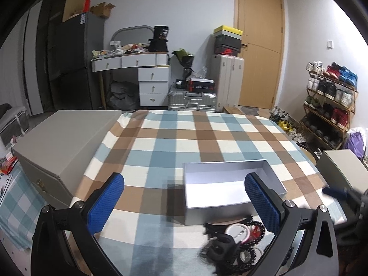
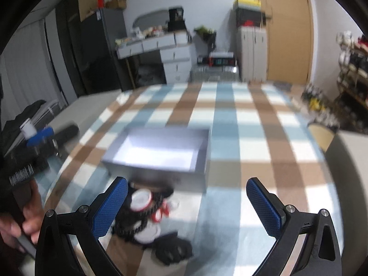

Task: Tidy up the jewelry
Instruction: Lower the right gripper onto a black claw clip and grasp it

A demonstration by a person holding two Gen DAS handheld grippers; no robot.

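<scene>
The left claw (image 1: 184,203) hangs wide apart over the checked surface (image 1: 161,147), gripping nothing. The jewelry (image 1: 237,241) lies heaped just before the empty box (image 1: 230,184). The right claw (image 2: 187,203) gapes wide too, jewelry toward its left finger (image 2: 108,209).

Right gripper (image 2: 186,204) fingers spread wide — blurred jewelry pile (image 2: 149,216) just before the open box (image 2: 161,154).

Red swoosh logo showed on a black shoebox (image 1: 226,50) atop the suitcase, other labels were too blurred to read.
</scene>
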